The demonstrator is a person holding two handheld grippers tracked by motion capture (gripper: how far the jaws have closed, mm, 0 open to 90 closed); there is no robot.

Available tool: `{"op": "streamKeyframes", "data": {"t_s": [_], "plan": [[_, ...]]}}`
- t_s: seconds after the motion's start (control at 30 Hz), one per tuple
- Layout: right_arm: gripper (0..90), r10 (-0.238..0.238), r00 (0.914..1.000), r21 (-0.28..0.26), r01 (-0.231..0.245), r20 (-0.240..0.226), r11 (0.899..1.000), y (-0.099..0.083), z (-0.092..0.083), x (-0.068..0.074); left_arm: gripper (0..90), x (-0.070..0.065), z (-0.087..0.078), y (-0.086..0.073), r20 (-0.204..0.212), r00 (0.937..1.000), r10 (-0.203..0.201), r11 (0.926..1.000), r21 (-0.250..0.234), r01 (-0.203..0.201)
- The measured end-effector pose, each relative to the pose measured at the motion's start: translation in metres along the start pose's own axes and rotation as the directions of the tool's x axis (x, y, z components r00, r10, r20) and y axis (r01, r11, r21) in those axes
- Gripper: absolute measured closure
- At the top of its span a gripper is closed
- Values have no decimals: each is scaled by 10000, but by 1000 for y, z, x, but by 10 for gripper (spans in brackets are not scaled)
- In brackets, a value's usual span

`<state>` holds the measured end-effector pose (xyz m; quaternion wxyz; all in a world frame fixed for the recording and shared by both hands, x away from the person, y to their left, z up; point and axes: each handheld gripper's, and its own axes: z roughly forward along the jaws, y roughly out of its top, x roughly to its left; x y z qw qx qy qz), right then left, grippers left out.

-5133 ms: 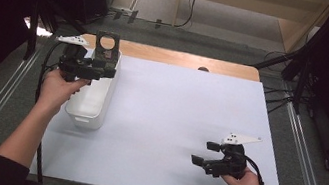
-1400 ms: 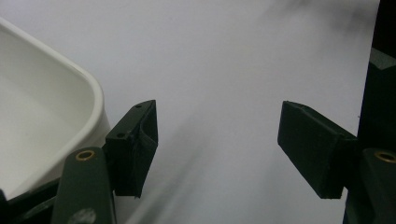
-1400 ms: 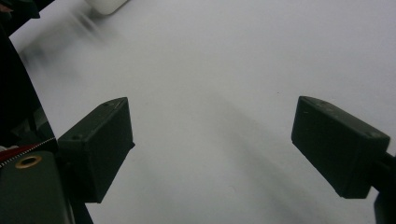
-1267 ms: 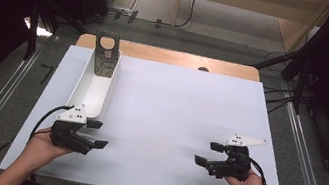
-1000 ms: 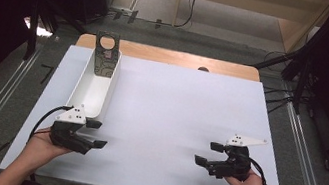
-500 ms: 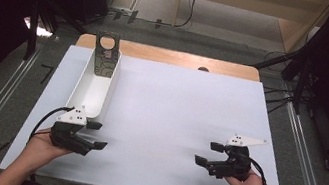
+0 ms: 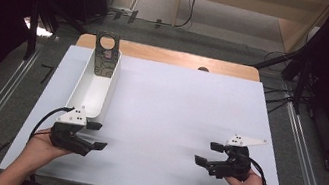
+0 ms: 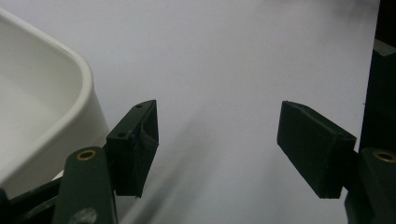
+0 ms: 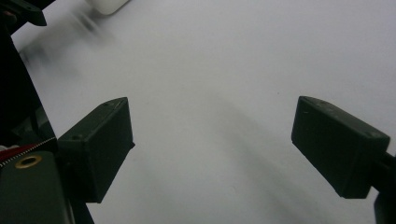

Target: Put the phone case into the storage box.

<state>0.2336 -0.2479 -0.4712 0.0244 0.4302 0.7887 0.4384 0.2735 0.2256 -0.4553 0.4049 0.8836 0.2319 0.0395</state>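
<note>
Beside the white tray [image 7: 96, 92], left gripper [image 7: 96, 135] rests with jaws apart

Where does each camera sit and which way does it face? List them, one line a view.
High view: above the table's near edge, facing forward and down; both hands, left gripper, right gripper.
Left gripper view: on that gripper, along its open fingers; white tray beside them.
Right gripper view: along its open fingers, over the white tabletop.
High and left gripper views share the tray.

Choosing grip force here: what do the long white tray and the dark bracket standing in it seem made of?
White tray: probably glossy moulded plastic, given its smooth rounded rim. Dark bracket: rigid flat plate with a round hole, perhaps metal or composite; its patterned surface leaves that open.
</note>
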Motion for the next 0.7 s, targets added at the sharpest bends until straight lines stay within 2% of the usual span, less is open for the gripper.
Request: {"op": "streamKeyframes", "data": {"t_s": [0.7], "plan": [[118, -3, 10000, 9, 3, -29, 10000, 0, 0, 0, 294, -1, 0, 0, 40, 9999, 112, 9999, 47, -112]]}}
